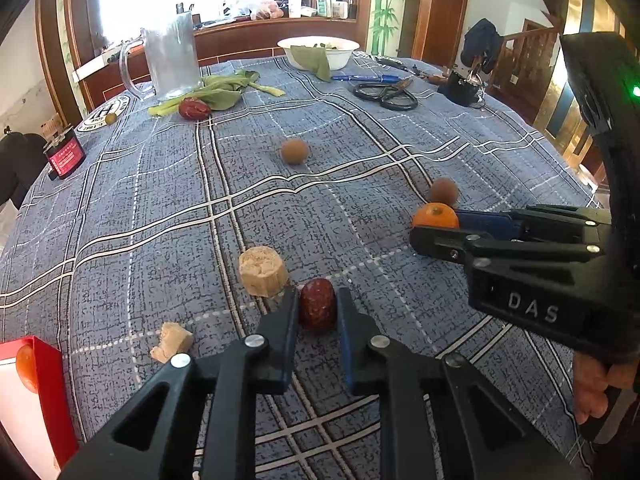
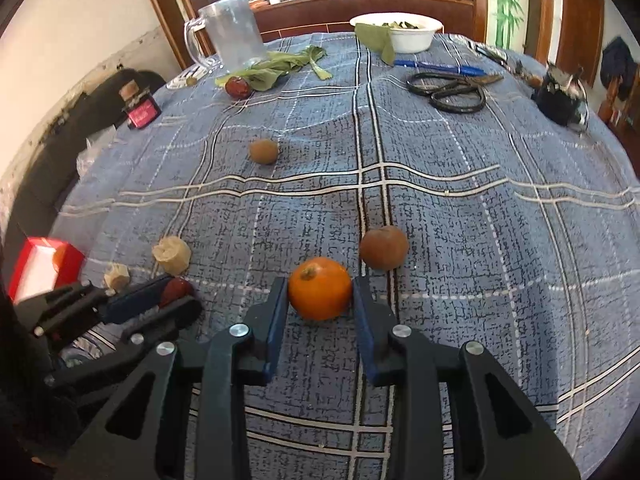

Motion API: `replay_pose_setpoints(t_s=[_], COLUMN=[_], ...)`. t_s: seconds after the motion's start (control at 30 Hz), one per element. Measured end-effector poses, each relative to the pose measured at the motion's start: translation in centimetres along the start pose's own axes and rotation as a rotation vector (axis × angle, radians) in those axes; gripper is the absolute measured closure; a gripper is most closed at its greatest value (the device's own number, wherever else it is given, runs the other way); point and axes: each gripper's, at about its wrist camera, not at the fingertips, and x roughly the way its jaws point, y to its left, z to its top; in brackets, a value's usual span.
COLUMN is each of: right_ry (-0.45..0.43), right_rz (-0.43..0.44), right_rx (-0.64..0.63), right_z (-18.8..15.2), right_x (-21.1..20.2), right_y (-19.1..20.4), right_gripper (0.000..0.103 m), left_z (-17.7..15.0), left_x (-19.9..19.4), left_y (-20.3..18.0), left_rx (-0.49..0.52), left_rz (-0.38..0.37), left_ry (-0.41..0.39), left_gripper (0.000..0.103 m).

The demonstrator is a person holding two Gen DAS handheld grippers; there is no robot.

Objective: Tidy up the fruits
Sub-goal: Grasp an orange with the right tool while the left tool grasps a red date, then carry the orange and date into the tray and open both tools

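My left gripper (image 1: 318,308) is shut on a dark red jujube (image 1: 317,309) that rests on the blue plaid tablecloth (image 1: 160,208). My right gripper (image 2: 320,298) is shut on a small orange (image 2: 319,294); it shows in the left wrist view (image 1: 434,236) too, with the orange (image 1: 435,216) between its fingers. A brown longan (image 2: 383,247) lies just behind the orange, another (image 2: 263,151) farther back. A second jujube (image 2: 237,87) lies by the greens. A red and white box (image 1: 36,392) at the left holds an orange fruit (image 1: 27,368).
Two beige cake pieces (image 1: 263,272) (image 1: 171,342) lie left of the left gripper. Farther back stand a glass mug (image 1: 170,58), leafy greens (image 1: 216,90), a white bowl (image 1: 318,51), a blue pen (image 1: 364,78), black scissors (image 1: 386,96), a small red jar (image 1: 64,156).
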Motion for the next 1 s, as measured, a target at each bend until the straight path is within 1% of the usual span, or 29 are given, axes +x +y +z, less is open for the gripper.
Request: replay_pose_setpoints(t_s=[0.07,0.23,0.47,0.6,0.67,0.8,1.0], right_ry=[-0.003,-0.007,-0.086,-0.099,-0.101,-0.102,-0.097], right_rz=[0.0,0.043,0.075,0.079,0.082,0.093,0.104], right_rx=[0.004,0.066,0.116,0.138,0.138,0.117,0.098], right_z=[0.0,0.2,0.5,0.5,0.6,0.5,0.3], right_x=[0.0,-0.2,-1.7,-1.8,-1.8,-1.7,-1.6], right_y=[-0.1,-1.0,-1.6,-1.9,-1.8,-1.2,-0.5], right_gripper=[0.07,0.071,0.071,0.071,0.071,0.071,0.07], left_z=[0.0,0.0,0.2,0.3,0.5,0.6,0.8], left_x=[0.0,-0.2,-0.9,-1.2,-1.4,-2.0,-2.5], left_y=[0.1,0.2,0.6,0.8,0.8,0.6,0.3], left_rx=[-0.008,-0.023,-0.052,-0.075,-0.087,-0.082,-0.094], left_rz=[-0.003,0.006,-0.015,-0.028,-0.03,0.01,-0.007], left_ry=[0.0,-0.004,-0.041,-0.059,-0.076,-0.112,-0.131], left_gripper=[0.086,0.086,0.086,0.086,0.086,0.086,0.086])
